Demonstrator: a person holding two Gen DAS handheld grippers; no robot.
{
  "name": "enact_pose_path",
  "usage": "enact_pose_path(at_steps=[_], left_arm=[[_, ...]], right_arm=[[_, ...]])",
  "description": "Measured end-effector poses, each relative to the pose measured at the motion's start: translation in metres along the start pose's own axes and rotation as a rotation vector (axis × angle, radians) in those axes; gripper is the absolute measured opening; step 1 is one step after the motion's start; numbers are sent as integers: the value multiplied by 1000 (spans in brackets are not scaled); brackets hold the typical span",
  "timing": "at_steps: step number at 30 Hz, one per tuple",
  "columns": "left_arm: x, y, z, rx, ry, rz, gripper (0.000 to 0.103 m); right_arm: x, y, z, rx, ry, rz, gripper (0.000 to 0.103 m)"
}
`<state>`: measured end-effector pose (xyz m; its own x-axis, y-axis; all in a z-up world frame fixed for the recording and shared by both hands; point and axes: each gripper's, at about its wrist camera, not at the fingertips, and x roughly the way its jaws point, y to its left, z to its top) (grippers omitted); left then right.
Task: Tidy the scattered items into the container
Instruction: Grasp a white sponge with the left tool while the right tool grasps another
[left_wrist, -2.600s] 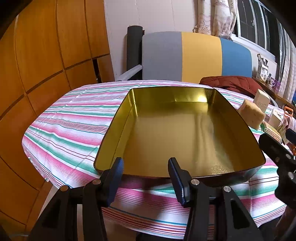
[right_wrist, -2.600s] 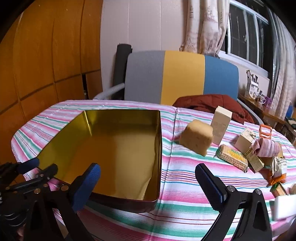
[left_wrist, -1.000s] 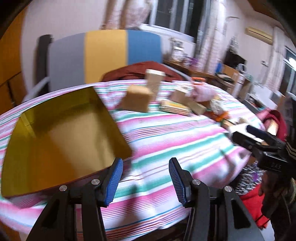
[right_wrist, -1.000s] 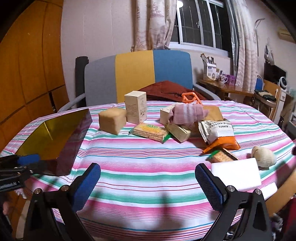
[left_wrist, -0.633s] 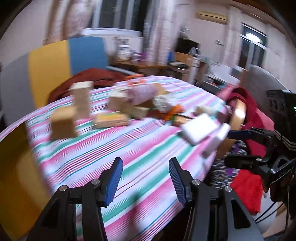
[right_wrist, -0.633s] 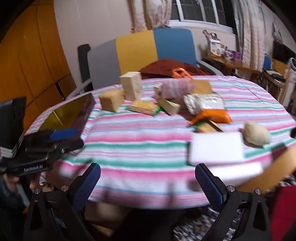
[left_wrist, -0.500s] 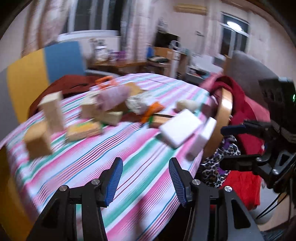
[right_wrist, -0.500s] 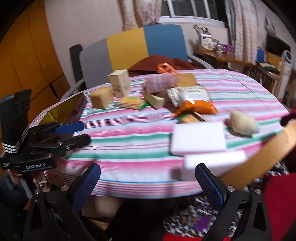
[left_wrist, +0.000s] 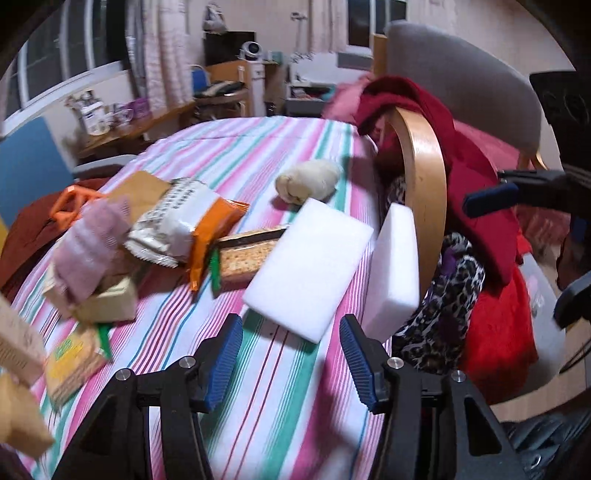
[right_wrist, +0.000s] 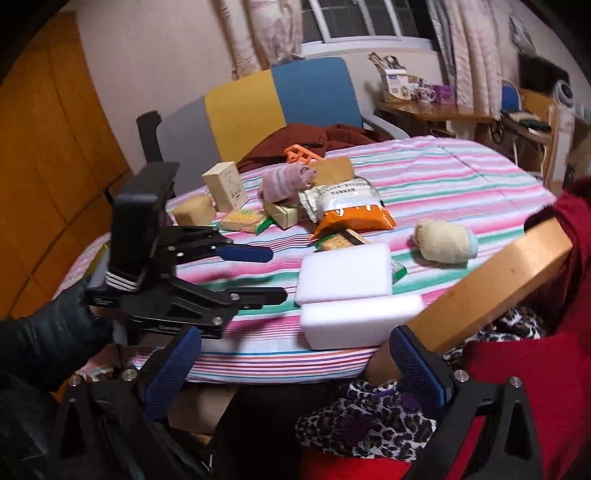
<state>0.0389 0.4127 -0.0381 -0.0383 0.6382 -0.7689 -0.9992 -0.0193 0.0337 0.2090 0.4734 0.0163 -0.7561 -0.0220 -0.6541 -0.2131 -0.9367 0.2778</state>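
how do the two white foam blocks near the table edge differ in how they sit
The flat white foam block lies broad face down on the striped tablecloth, fully supported. The edge foam block stands tilted on its side at the table's rim, against the wooden chair back. In the right wrist view the flat one is farther in and the edge one overhangs the rim. Both are plain white and rectangular, and neither is gripped.

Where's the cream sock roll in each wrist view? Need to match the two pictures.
Left wrist: cream sock roll sits upper centre, just beyond the flat white foam block, near the table's far-right edge.
Right wrist: the roll lies right of centre, beyond and right of that block.
Shared landmark: the curved wooden chair back, right of the roll in both.
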Motion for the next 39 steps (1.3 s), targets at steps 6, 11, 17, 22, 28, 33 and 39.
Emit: enact_pose_path(at_steps=[6,11,17,22,28,33,39], left_arm=[[18,0,9,91,33,-12,57],[24,0,17,152,39,-30,58],[23,-1,23,216,49,-40,58],[15,1,28,253,46,-65,58],[26,-12,38,379,84,-77,58],[37,-18,42,430,86,-75,58],[49,-14,40,418,98,-113,59]], right_arm=[[2,-18,0,59,-23,32,103],[4,-22,1,72,-39,58,103],[7,-28,1,87,-46,74,103],[8,-31,0,94,-48,87,103],[14,-29,-3,98,-21,124,103],[16,-28,-4,98,-12,132,103],[19,-33,-6,117,-7,137,103]])
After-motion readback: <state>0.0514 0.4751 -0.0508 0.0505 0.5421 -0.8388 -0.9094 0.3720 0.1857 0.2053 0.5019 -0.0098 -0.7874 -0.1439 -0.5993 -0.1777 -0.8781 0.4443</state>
